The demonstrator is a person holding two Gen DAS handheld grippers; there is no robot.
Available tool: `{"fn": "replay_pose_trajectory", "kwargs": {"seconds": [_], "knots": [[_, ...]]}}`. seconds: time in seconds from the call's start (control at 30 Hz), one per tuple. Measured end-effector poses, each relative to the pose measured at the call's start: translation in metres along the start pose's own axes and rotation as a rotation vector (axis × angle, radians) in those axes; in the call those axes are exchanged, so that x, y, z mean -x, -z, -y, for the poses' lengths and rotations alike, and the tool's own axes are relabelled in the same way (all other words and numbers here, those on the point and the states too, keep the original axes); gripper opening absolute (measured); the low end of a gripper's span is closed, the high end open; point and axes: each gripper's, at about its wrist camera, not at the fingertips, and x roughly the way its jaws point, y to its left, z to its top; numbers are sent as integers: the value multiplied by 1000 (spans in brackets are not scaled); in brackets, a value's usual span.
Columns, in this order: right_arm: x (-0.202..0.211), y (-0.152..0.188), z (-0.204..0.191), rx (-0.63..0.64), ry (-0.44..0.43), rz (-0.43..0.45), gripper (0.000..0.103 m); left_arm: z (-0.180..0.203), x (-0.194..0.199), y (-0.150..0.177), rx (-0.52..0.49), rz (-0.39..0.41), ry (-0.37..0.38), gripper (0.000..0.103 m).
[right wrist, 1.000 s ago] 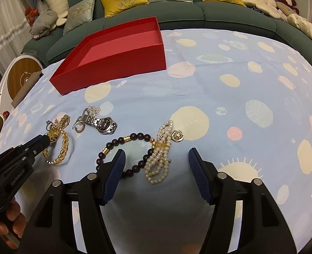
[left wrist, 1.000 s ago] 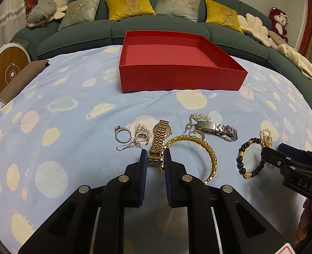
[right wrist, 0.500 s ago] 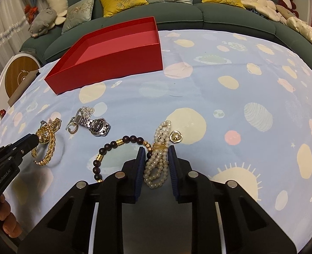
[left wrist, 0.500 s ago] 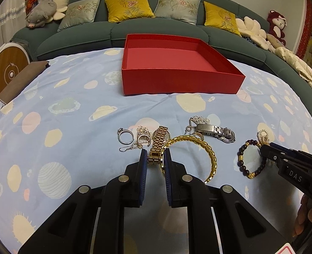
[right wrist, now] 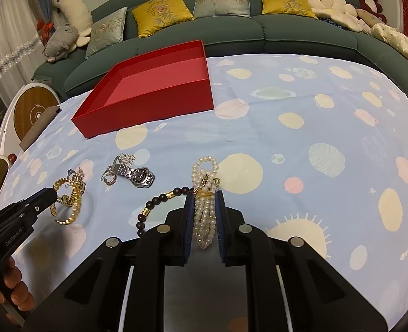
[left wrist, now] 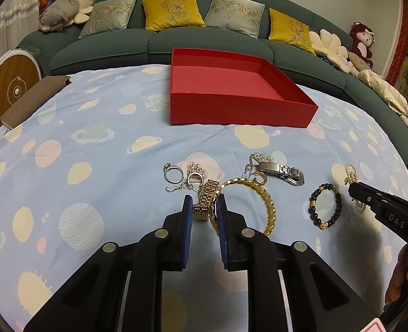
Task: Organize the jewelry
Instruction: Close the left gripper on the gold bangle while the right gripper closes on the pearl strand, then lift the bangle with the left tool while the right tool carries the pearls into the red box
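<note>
The left gripper (left wrist: 204,207) is reaching down over the pale blue planet-printed cloth (left wrist: 93,149) covering the desk, and its blue-padded fingers (left wrist: 186,221), which have just been opening a little, are standing narrow around the gold link watch band (left wrist: 208,200), with the pads close beside it; whether they are pressing on it cannot be told. The thick gold chain bangle (left wrist: 259,193) is lying just beside the right finger, its near edge tucked behind that pad. To the left of the band, a silver ring (left wrist: 173,173) and small silver earrings (left wrist: 194,173) are lying close together, and a silver steel wristwatch (left wrist: 282,171) is lying beyond the bangle. A dark bead bracelet with gold spacers (left wrist: 324,207) is lying nearer the right side. The right gripper (right wrist: 204,207) has just been closing, and its fingers (right wrist: 188,215) are now pinching the bundled white pearl strand (right wrist: 204,213), which is sticking out both ahead of and behind the pads and is touching the bead bracelet. The open red cardboard box (left wrist: 231,110) is sitting farther back on the cloth, well apart from the jewelry, in front of the green sofa (left wrist: 121,44) with yellow and grey cushions.
</note>
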Motion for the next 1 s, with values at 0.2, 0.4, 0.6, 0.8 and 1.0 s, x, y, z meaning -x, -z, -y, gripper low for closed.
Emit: {"fn": "replay_pose_trajectory", "kwargs": {"seconds": [0.2,0.4,0.6,0.8,1.0], "knots": [[-4,2,-5,13,-10,-16,14,-2,-2,3,-14,13,-27,19],[-7,3,-6,14,-14,-24,14,-2,-6,6,-21,-10,-19,19],[-7,3,-7,14,-17,-25,14,9,-4,21,-49,-45,5,19],[-7,3,-9,15,-21,-23,14,17,-7,31,-73,-66,8,19],[-6,5,-11,17,-27,-25,14,18,-12,26,-48,-61,32,13]]}}
